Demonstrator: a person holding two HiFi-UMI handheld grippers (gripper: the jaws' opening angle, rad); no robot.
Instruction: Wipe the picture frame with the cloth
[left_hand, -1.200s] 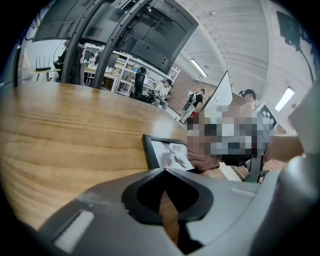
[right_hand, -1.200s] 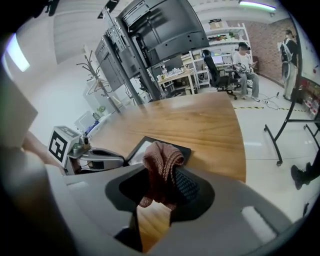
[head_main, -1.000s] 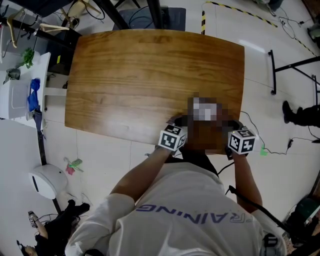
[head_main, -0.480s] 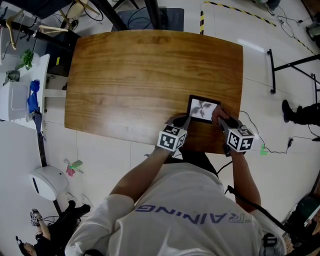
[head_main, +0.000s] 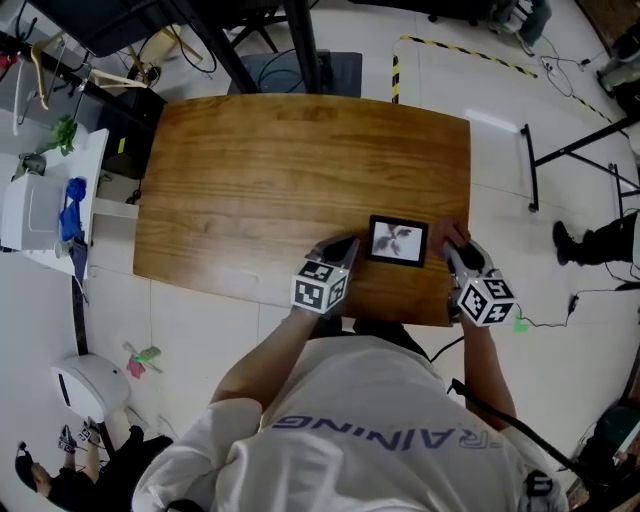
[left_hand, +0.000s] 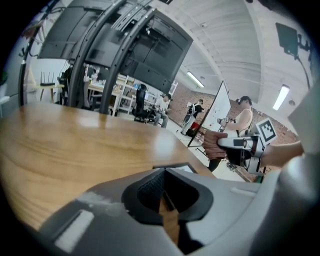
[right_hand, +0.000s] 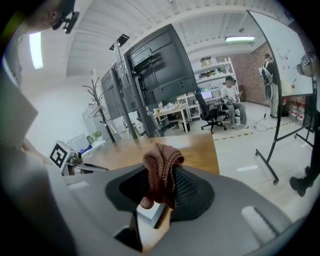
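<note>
1. A picture frame (head_main: 398, 241) lies flat on the wooden tabletop (head_main: 250, 170), close to the edge nearest the person. Its pale picture faces up inside a dark border.
2. The left tongs (head_main: 343, 247) point in just beside the frame's left side. Their own view shows the two jaws drawn together, with only a thin slit of wood showing between them and nothing held.
3. The right tongs (head_main: 455, 248) are at the frame's right side, clamped on a reddish-brown knitted cloth (right_hand: 161, 172). The cloth bunches up above the jaws (a good handful, folded over on itself).
4. Seen from above, the cloth sits right at the frame's right edge; I cannot tell whether it actually touches the frame.
5. The left marker cube (head_main: 320, 285) and the right marker cube (head_main: 485, 298) both sit near the tabletop's near edge, one on either side of the frame.
6. The person, in a white T-shirt (head_main: 380, 430), stands at that near edge with both arms reaching forward, the frame between them.
7. Off to the left, on the pale floor (head_main: 200, 320), a white cart (head_main: 35, 205) with something blue on it stands well apart from the frame.
</note>
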